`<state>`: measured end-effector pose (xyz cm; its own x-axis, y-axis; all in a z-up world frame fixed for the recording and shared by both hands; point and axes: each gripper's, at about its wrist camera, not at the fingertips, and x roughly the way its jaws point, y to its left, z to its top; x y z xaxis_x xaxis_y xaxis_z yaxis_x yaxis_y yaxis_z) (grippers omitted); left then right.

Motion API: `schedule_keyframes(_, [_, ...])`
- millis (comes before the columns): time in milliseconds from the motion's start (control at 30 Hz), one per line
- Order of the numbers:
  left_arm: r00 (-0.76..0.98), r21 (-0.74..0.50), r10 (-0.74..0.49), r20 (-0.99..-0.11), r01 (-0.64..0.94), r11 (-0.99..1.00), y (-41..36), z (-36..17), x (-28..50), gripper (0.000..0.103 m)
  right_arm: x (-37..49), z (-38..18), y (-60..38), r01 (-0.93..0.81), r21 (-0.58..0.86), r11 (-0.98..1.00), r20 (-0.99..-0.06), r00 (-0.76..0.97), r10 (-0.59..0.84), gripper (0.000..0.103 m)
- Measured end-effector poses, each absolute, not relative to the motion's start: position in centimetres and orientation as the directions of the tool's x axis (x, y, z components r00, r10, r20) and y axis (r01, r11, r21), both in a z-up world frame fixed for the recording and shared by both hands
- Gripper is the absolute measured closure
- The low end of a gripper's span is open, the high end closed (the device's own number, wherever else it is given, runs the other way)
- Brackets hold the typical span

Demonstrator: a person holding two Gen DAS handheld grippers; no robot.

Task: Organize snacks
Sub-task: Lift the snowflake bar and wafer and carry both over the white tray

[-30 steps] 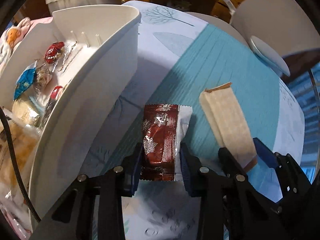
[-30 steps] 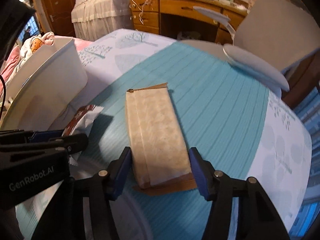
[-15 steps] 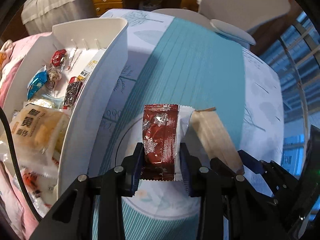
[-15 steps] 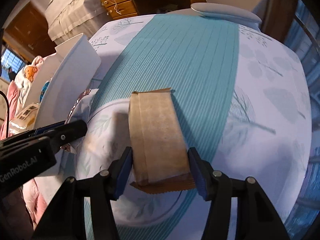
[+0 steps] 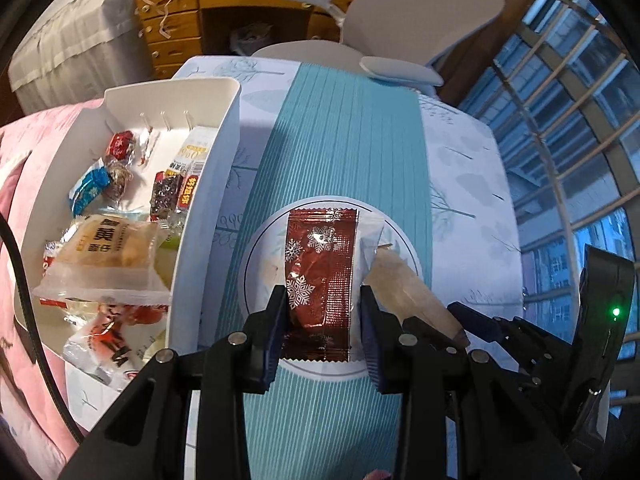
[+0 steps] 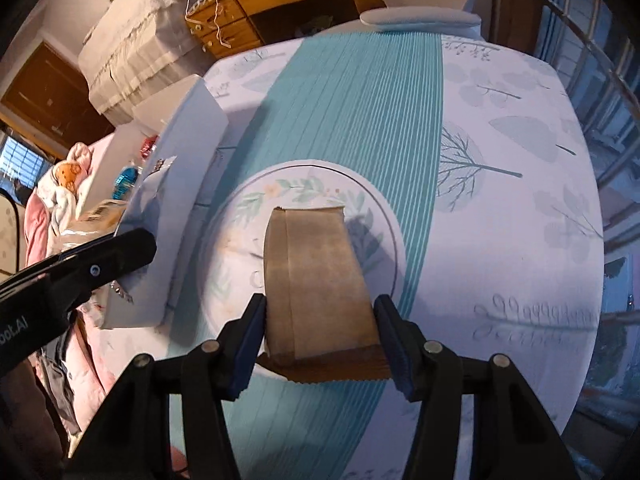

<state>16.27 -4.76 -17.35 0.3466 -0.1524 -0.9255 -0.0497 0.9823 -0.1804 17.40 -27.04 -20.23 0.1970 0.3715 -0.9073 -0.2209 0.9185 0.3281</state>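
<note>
Snacks are already in your grip — 2 of them, both lifted clear above the tablecloth with teal stripes (image 6: 360, 128). Your left gripper (image 5: 322, 312) pinches the dark red foil packet with white snowflakes (image 5: 320, 276) by its side edges near the bottom seam; your right gripper (image 6: 320, 326) clamps the tan paper-wrapped bar (image 6: 316, 280) the same way. Both wrappers look light, thin and crinkly, and the foil likely slippery — so keep the pads low on the edges. The white plastic bin (image 5: 208, 208), half full of sweets, stands just left.
</note>
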Motion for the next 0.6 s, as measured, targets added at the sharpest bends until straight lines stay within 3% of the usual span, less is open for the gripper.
schedule_keyframes(333, [0.38, -0.252, -0.276, -0.883, 0.114, 0.961, -0.7, -14.0, 13.9, 0.07, 13.7, -15.0, -24.4, -0.164, 0.329, 0.93, -0.879, 0.308, 0.365, 0.048])
schedule_keyframes(600, [0.382, -0.242, -0.322, -0.866, 0.242, 0.94, 3.9, -11.9, 12.8, 0.07, 11.5, -12.4, -20.1, -0.089, 0.371, 0.924, -0.842, 0.388, 0.375, 0.048])
